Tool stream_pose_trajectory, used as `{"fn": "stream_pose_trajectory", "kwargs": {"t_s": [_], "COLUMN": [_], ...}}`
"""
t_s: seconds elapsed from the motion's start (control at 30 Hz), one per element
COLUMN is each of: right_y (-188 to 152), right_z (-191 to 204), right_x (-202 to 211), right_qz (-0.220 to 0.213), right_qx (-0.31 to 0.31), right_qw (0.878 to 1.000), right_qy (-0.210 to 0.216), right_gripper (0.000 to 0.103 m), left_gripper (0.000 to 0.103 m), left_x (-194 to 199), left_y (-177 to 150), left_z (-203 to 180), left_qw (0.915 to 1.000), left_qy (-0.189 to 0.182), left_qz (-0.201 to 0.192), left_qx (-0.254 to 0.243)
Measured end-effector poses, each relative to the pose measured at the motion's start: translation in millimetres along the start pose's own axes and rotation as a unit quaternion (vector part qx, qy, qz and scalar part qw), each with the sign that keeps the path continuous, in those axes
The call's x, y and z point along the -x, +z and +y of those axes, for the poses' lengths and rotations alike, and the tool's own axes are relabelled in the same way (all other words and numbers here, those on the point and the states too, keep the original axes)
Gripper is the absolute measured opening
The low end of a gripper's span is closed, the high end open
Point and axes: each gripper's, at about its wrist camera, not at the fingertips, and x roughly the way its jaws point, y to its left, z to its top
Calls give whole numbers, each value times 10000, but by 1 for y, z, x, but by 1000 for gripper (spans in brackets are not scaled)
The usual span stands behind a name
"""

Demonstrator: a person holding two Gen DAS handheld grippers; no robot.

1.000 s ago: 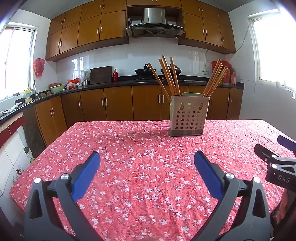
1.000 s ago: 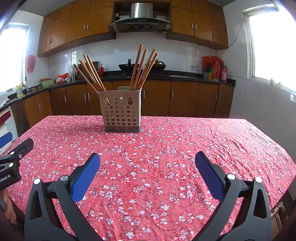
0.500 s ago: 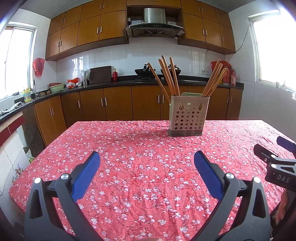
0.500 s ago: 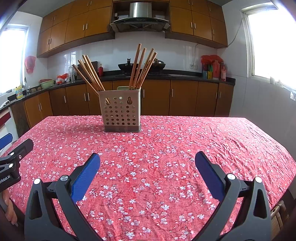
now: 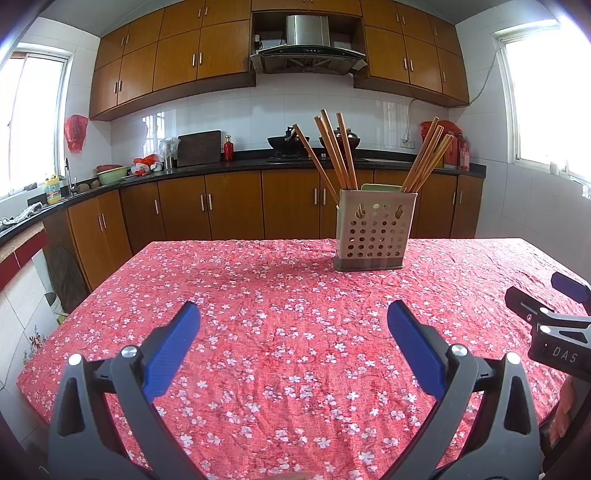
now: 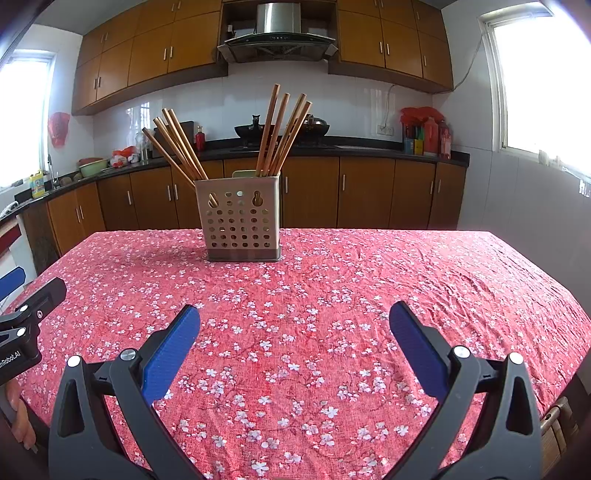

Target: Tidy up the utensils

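Standing upright toward the far side of the bench (image 5: 258,280), the perforated utensil holder (image 5: 373,236) carried two bundles of wooden chopsticks: a left bundle (image 5: 334,147) that leaned left and a right bundle (image 5: 426,158) that leaned right, with a pale green piece showing at the holder's back rim between them. A red cloth printed with small white blossoms (image 6: 332,295) covered the bench, slightly wrinkled, and nothing else lay on it near the holder. The left gripper (image 5: 293,317) hung low over the near part of the cloth with its blue-padded jaws spread wide and nothing between them, well short of the holder, which sat ahead and a little to its right. The right gripper (image 6: 294,318) was likewise spread wide and empty, with the holder ahead and to its left. Each gripper showed at the edge of the other's view, alongside part of a hand. Beyond the bench ran a dark kitchen counter (image 5: 221,164) with brown cabinets below and above, a range hood (image 6: 277,33) over a wok, and bright windows on both side walls.
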Motion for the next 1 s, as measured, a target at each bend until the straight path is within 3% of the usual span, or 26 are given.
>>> {"fn": "stream_pose_trajectory", "kwargs": {"t_s": [1.0], "right_y": [0], "right_z": [0], "right_x": [-1], "right_qz": [25], "right_qx": [-12], "right_qw": [10000], "right_qy": [-5], "right_gripper": [101], "left_gripper": [99], "left_x": [-3], "left_y": [-1], "left_z": [-1], "left_qw": [10000], "left_qy": [-39], "left_qz": [36], "left_qx": [6]}}
